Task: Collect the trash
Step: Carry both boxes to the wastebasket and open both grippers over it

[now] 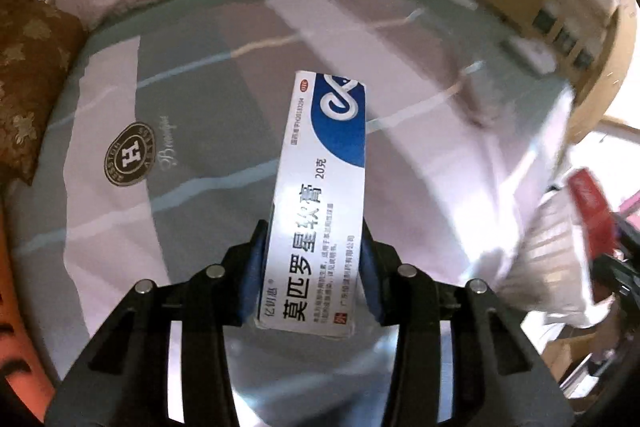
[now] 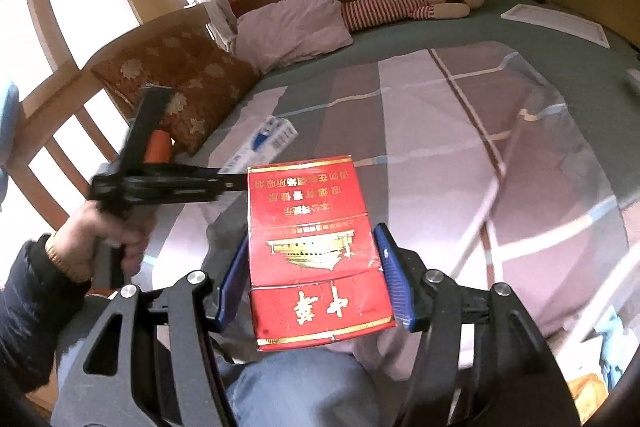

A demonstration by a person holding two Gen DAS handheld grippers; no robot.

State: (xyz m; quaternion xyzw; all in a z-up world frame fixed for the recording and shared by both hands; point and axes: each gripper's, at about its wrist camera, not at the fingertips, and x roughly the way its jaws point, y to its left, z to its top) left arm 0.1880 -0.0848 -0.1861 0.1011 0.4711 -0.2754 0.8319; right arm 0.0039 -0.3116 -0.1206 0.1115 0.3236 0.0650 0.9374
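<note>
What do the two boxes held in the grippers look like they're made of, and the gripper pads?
White-and-blue ointment box: thin printed card by the look, slight sheen, crisp folded edges.
Red cigarette pack: printed card or paper with gold lettering; creases and a torn lower edge suggest a soft pack.
Pads: blue, ribbed; probably rubber or soft plastic, though that cannot be told for certain.

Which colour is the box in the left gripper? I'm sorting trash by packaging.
White with a blue corner, box; clearest in the left wrist view.
</note>
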